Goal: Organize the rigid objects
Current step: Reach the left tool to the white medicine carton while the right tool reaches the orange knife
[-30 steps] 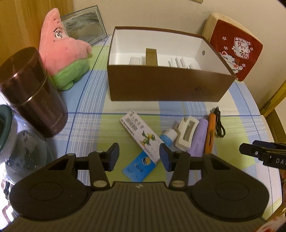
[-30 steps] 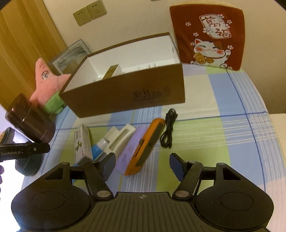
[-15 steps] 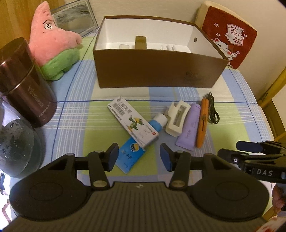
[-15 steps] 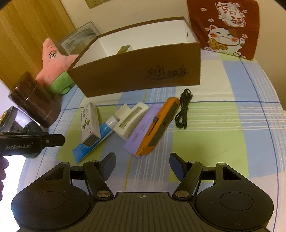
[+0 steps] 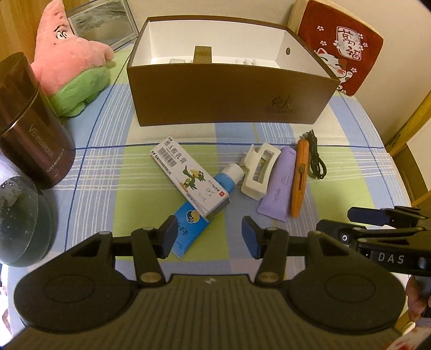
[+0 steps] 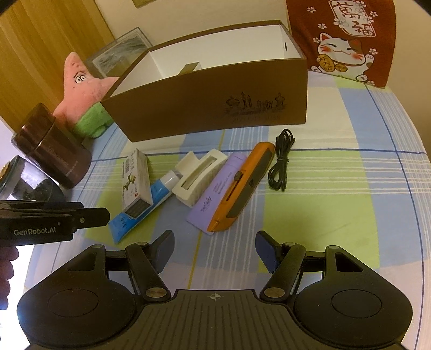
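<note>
A row of small items lies on the checked cloth in front of an open brown box (image 5: 229, 94): a white medicine box (image 5: 188, 177) across a blue tube (image 5: 188, 223), a white hair clip (image 5: 258, 172), a lilac tube (image 5: 277, 188), an orange utility knife (image 5: 299, 177) and a black cable (image 5: 315, 161). My left gripper (image 5: 209, 235) hovers open just short of the blue tube's flat end, gripping nothing. My right gripper (image 6: 215, 249) is open in front of the knife (image 6: 242, 185) and lilac tube (image 6: 215, 199), holding nothing.
A pink star plush (image 5: 70, 62), a dark brown canister (image 5: 29, 121) and a glass jar (image 5: 18, 215) crowd the left side. A framed picture (image 5: 102, 24) and a red cat cushion (image 5: 342, 45) stand behind the box. The table edge curves off at the right.
Both grippers have sunk a little and come slightly closer to the row of items. Nothing on the table has moved, and both pairs of jaws stay apart.
</note>
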A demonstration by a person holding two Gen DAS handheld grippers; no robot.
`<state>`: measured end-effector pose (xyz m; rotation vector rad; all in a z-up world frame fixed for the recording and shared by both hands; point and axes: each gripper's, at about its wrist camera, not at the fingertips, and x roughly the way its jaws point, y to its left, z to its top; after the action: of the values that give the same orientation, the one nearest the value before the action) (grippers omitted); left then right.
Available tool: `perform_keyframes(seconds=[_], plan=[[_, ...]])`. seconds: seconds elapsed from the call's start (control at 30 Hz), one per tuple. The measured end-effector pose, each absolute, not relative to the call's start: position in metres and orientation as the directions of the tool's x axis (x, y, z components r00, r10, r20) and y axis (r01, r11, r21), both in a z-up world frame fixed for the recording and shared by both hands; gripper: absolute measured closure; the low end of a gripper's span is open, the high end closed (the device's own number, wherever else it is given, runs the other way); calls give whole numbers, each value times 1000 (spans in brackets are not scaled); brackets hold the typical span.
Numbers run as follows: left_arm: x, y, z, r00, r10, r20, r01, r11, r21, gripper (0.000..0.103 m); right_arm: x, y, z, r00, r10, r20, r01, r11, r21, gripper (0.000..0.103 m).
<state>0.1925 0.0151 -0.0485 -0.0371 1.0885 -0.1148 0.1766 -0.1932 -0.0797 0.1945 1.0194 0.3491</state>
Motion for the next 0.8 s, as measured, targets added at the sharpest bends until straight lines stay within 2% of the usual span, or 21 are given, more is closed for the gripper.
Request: perform_keyframes(seconds=[0.4,0.6,0.8], plan=[[204,20,-61,458,-104,-883,48,995,-92,51,196,-191,-95,495,343,-798,-159,939,305,39],[215,22,-68,466,-114,-877,31,993,-113,46,212,-187,-103,528,313,-789,-135,949,286,41],[231,22,-77,466,-121,-877,9,991,-133,46,230,-184,-118,521,297,-800,-88,951,295,53]])
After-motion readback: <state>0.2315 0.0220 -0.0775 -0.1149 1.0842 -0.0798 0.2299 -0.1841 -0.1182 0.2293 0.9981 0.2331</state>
